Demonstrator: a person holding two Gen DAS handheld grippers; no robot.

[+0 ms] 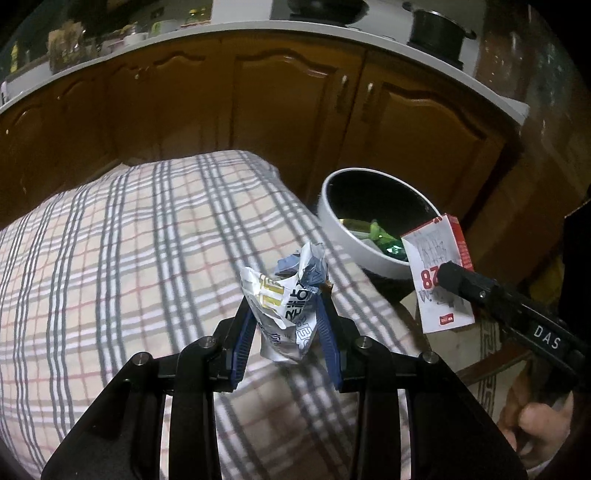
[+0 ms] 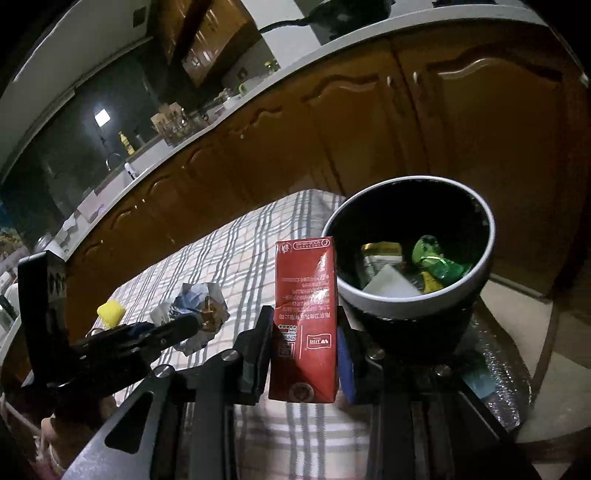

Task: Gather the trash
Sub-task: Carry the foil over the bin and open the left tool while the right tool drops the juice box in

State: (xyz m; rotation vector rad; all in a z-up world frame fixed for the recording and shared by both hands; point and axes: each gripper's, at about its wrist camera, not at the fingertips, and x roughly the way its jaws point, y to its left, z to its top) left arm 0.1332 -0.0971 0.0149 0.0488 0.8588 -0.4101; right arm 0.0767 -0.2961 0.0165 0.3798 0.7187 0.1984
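My left gripper (image 1: 286, 295) is shut on a crumpled white and blue wrapper (image 1: 286, 299) and holds it above the checked tablecloth (image 1: 129, 258). The wrapper also shows in the right wrist view (image 2: 199, 306). My right gripper (image 2: 304, 314) is shut on a red and white drink carton (image 2: 304, 317), held upright just left of the bin. The carton also shows in the left wrist view (image 1: 437, 273). The white-rimmed round bin (image 1: 354, 243) stands past the table's right edge, also in the right wrist view (image 2: 413, 306). It holds a green wrapper (image 2: 436, 262), a gold packet (image 2: 380, 251) and a white piece.
A small yellow object (image 2: 110, 312) lies on the cloth at the left. Brown cabinet doors (image 1: 288, 110) under a white counter run behind the table. A black pot (image 1: 437, 35) stands on the counter. A plastic bottle (image 2: 495, 391) lies on the floor beside the bin.
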